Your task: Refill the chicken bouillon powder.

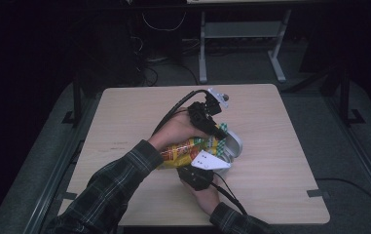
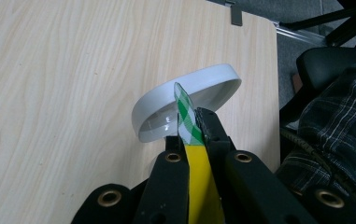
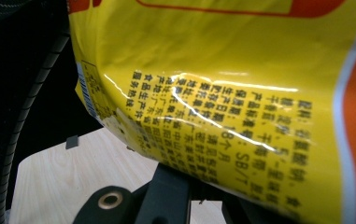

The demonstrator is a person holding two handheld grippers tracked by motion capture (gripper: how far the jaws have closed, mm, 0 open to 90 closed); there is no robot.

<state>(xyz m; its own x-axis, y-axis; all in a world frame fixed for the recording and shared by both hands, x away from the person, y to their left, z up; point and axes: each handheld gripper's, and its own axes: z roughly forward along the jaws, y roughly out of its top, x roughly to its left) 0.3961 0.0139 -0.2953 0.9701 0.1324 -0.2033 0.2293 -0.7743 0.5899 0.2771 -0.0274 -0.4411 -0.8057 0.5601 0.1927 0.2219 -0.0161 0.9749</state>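
While seen from the high view: yellow snack bag point(image 1: 185, 151) held above the counter point(image 1: 124, 122) beside the white bowl point(image 1: 234, 145), between left tongs point(image 1: 218, 129) and right tongs point(image 1: 193, 170).
Left gripper view: left tongs point(image 2: 192, 133) clamped on the bag's green checked edge point(image 2: 187, 116), white bowl point(image 2: 189, 100) behind.
Right gripper view: right tongs closed on the yellow snack bag point(image 3: 222, 93).

A shiny yellow and red snack bag point(image 1: 185, 151) with a green checked end is held up over a white round bowl point(image 1: 235, 144).

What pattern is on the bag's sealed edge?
Green and white checks on the bag's edge, clearest in the left gripper view.
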